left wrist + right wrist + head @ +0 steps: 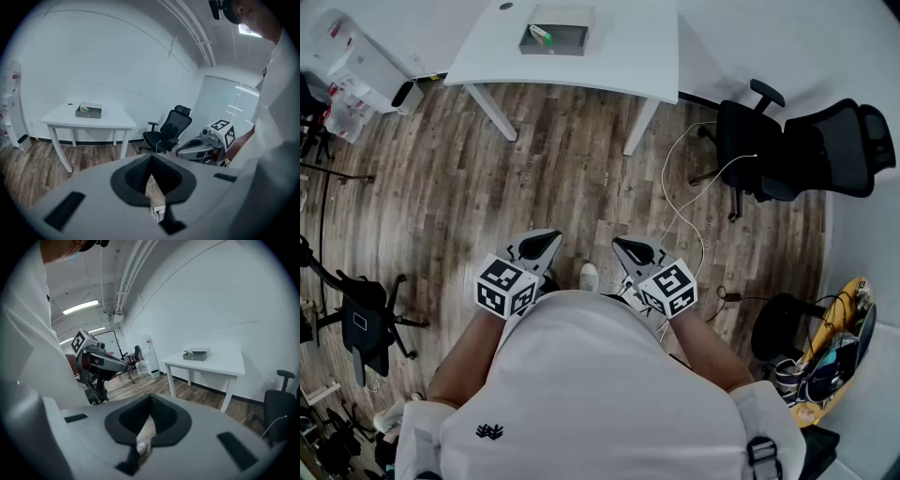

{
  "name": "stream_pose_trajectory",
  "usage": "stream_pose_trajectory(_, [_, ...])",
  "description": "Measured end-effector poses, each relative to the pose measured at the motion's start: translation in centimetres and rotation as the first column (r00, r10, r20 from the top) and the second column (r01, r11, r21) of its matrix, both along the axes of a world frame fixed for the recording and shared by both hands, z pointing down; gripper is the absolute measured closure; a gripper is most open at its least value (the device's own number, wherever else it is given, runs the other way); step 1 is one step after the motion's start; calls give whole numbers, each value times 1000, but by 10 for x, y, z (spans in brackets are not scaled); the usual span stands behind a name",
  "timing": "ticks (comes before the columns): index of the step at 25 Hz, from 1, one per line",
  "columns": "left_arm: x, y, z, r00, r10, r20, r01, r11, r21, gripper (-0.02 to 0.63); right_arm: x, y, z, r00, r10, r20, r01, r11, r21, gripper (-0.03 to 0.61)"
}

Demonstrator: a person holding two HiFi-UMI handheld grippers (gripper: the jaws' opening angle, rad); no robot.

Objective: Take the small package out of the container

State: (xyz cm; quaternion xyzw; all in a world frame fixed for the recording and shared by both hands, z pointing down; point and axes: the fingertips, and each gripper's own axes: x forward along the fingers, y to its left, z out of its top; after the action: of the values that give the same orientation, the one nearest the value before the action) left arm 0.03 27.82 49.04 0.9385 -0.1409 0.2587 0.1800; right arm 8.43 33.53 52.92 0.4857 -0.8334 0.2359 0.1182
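A shallow grey container (555, 39) sits on the white table (619, 56) at the far end of the room, with a small green and white package (541, 35) in its left end. Both grippers are held close to the person's body, far from the table. My left gripper (546, 242) and my right gripper (628, 248) point forward over the wooden floor, each shut with nothing between the jaws. The left gripper view shows the container (89, 111) on the distant table. In the right gripper view the container (197, 354) is also small and far away.
Two black office chairs (769, 150) stand right of the table, with white cables (684, 197) trailing over the floor beside them. A white water dispenser (356, 66) is at the far left. Black stands (366, 319) line the left wall. Cluttered gear (834, 328) lies at the right.
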Motion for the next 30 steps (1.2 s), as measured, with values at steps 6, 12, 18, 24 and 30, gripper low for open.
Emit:
stream_pose_trajectory(6, [-5,-18,-4,999,-44,-21,44,999,-5,607,-6,-14,3,999,-35,-4,35,999,-10,572])
stream_pose_trajectory(12, [-9,-56,2,998,-47,-40,46,999,-20,607,-3,-52,3,1000,-13,-22,13,1000,-17,572])
stream_pose_trajectory(18, [0,-123,-4,996,-27,-90,24,999,-33,607,6,-110,-3,998,46,-34,-47,998,-37,571])
stream_pose_trajectory(24, [-13,-193,-10,993,-5,-116,2,1000,-25,607,3,-184,-15,994,86,-71,-88,996,-24,568])
stream_pose_trajectory(30, [-43,-255,-5,992,-13,-128,10,1000,-27,607,-14,-249,-17,991,69,-112,-73,997,-36,568])
